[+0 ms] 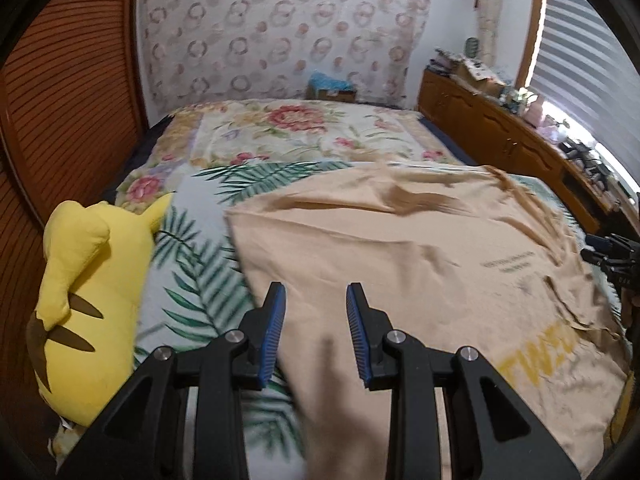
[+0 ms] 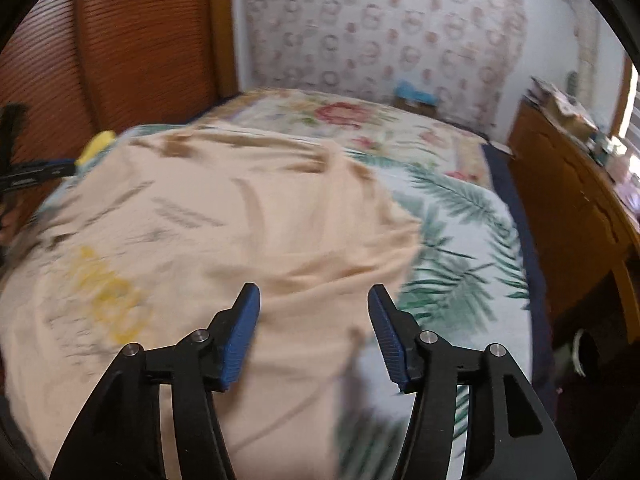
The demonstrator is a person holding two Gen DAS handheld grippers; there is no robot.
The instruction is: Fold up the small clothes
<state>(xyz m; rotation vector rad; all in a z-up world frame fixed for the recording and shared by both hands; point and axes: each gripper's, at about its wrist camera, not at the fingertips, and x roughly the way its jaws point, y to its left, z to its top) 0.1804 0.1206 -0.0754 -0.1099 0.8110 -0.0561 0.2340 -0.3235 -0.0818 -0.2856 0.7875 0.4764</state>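
Left wrist view, left tool (image 1: 316, 292) spread over beige shirt (image 1: 420, 240) edge

Left gripper (image 1: 316, 292): 2 black fingers with blue ribbed pads (image 1: 275, 320), jaws spread apart, nothing between them, pointing forward and slightly down. Right gripper (image 2: 314, 294): same build, blue pads (image 2: 240, 332) parted wider, nothing gripped, also angled forward and down. Seen at the far right edge of the left wrist view, level with the left one and well apart from it.
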